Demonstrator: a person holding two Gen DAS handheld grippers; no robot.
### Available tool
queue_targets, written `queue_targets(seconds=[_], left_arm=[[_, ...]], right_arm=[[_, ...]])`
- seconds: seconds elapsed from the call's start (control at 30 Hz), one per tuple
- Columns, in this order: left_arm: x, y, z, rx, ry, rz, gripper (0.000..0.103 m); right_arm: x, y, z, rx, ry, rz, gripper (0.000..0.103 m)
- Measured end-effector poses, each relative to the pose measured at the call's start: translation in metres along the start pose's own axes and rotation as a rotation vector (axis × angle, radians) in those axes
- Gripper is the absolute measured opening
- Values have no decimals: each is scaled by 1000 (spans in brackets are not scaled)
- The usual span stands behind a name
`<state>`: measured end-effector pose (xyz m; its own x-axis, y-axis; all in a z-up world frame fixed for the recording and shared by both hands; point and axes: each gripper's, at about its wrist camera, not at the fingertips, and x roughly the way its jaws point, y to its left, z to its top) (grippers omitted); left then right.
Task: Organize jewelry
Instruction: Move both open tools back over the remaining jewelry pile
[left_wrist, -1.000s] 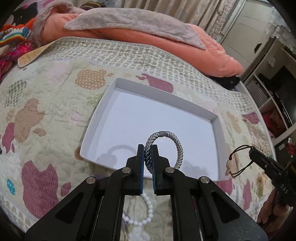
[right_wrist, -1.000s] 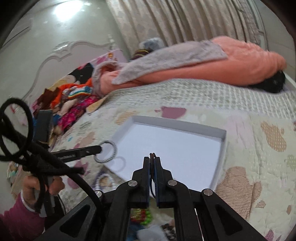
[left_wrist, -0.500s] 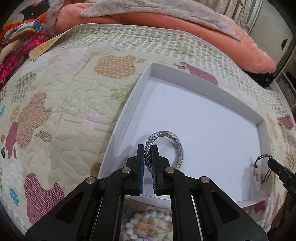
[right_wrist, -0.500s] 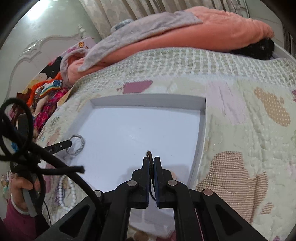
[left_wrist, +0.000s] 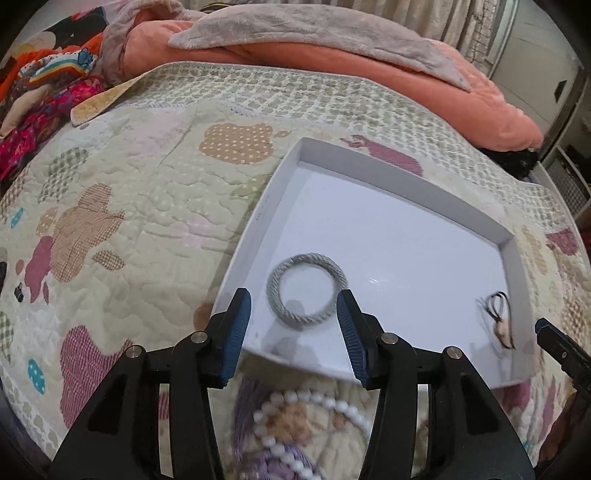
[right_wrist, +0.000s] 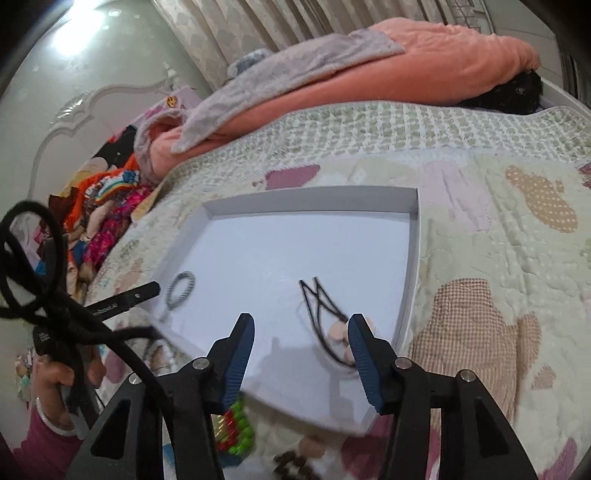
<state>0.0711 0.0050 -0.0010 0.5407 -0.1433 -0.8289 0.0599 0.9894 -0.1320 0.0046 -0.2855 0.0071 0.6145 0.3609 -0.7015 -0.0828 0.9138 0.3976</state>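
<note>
Release step: both jaws opening, nothing gripped. Grey braided rope bracelet (left_wrist: 307, 291) & black cord necklace w/ pink pendant (right_wrist: 328, 321) lie inside shallow white cardboard tray (left_wrist: 406, 177). Lift left gripper (left_wrist: 293, 332), right gripper (right_wrist: 301, 349) straight up, avoid snagging cord.

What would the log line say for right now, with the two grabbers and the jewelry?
left gripper: opening, empty | grey braided ring bracelet: flat in white shallow tray | right gripper: opening, empty | black cord necklace: in tray

A bed covered by a patchwork quilt (left_wrist: 122, 192) fills the room, with a folded orange blanket (right_wrist: 424, 70) at its far edge. Behind the blanket hang pale curtains (right_wrist: 280, 22); left of it stands a white carved headboard (right_wrist: 74, 114).
</note>
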Motion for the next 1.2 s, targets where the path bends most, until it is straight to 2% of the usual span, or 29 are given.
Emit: queue_targets(seconds=[0.13, 0.27, 0.37, 0.53, 0.7, 0.77, 1.13, 1.2], left_arm=[[-21, -4, -10, 10, -8, -44, 48], [-42, -13, -25, 41, -9, -98, 57], [-55, -20, -37, 67, 11, -145, 58], [-70, -34, -64, 118, 78, -277, 64], [-73, -44, -85, 159, 145, -341, 68], [-72, -49, -92, 160, 165, -369, 73], [-53, -67, -101, 107, 282, -441, 74], [-52, -67, -99, 84, 289, -432, 78]], right_arm=[[-30, 15, -12, -32, -25, 11, 51], [-55, 30, -28, -74, -28, 14, 51], [-71, 38, -45, -110, -14, 12, 51], [-86, 43, -78, -132, 21, 33, 51], [-82, 48, -113, -183, 89, 17, 51], [-78, 48, -121, -188, 101, 17, 52], [-60, 54, -133, -272, 100, -3, 54], [-54, 55, -138, -311, 108, -28, 53]])
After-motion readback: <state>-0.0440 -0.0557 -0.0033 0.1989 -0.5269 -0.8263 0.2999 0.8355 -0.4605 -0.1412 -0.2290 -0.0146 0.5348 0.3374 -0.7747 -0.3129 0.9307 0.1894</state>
